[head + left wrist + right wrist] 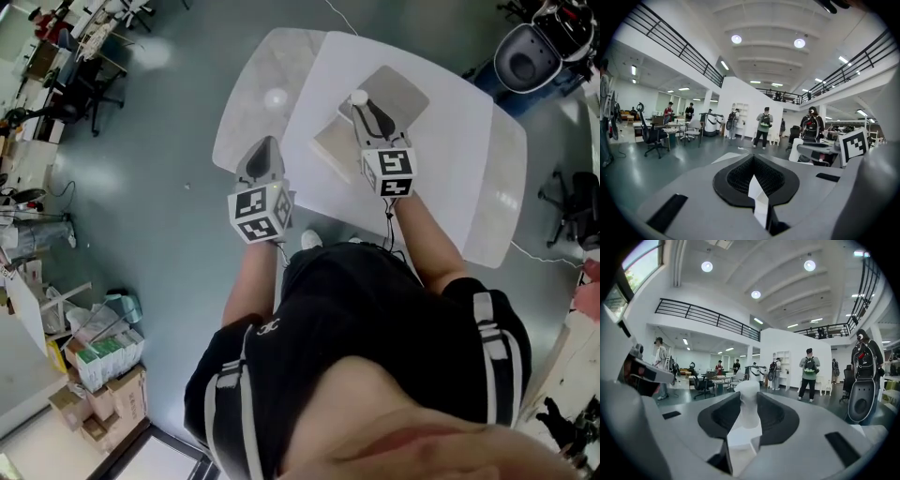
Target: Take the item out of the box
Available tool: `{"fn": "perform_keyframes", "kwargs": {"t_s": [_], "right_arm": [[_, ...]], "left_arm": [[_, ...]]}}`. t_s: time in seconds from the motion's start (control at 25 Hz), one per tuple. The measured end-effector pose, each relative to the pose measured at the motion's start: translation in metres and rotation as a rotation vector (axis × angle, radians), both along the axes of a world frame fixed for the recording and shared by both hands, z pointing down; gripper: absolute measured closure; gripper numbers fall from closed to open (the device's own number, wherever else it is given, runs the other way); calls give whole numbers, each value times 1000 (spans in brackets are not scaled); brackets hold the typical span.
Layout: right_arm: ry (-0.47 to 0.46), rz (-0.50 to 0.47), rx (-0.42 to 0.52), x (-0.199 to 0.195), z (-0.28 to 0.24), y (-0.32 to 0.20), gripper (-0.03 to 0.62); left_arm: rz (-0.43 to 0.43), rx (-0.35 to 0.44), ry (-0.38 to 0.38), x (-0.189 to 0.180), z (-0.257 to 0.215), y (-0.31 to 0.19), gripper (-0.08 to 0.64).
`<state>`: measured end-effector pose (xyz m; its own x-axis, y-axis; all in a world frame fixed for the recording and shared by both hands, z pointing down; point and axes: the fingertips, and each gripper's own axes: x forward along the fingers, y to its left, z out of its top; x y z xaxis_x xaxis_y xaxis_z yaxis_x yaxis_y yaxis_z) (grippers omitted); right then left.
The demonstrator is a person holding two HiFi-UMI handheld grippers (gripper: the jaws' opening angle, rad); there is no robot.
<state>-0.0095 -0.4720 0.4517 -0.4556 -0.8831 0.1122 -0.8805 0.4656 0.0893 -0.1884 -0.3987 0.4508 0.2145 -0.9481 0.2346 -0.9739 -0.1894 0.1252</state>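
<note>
In the head view an open box (328, 142) lies on the white table (450, 150), its grey lid (401, 90) folded back. My right gripper (364, 105) is raised over the box, shut on a white item with a rounded top (359, 97). In the right gripper view that item (749, 404) stands upright between the dark pads (723, 416). My left gripper (264, 150) hangs left of the table, away from the box. Its jaws are shut, and only a thin white sliver (758, 197) shows in the seam between them.
A round marble table (246, 89) adjoins the white one at the left. Cardboard boxes (105, 361) sit on the floor at lower left and a scooter (525, 52) stands at upper right. Both gripper views look out at a hall with standing people (765, 126) and office chairs (650, 136).
</note>
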Motion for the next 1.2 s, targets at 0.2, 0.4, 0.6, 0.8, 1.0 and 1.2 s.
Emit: {"fn": "perform_keyframes", "kwargs": {"t_s": [0.2, 0.4, 0.6, 0.8, 1.0, 1.2], "right_arm": [[-64, 30, 65, 30, -37, 25, 485], [-130, 89, 99, 70, -53, 47, 485], [-166, 125, 106, 97, -55, 56, 486], [-170, 138, 110, 108, -58, 61, 486], [-167, 135, 112, 118, -59, 65, 485], [-169, 125, 116, 115, -62, 65, 486]], "left_arm": [[68, 14, -8, 30, -3, -10, 546], [145, 18, -19, 67, -8, -14, 546], [200, 26, -26, 100, -13, -16, 546], [222, 36, -33, 112, -18, -14, 546], [222, 37, -39, 121, -19, -11, 546], [222, 41, -41, 120, -21, -10, 546]]}}
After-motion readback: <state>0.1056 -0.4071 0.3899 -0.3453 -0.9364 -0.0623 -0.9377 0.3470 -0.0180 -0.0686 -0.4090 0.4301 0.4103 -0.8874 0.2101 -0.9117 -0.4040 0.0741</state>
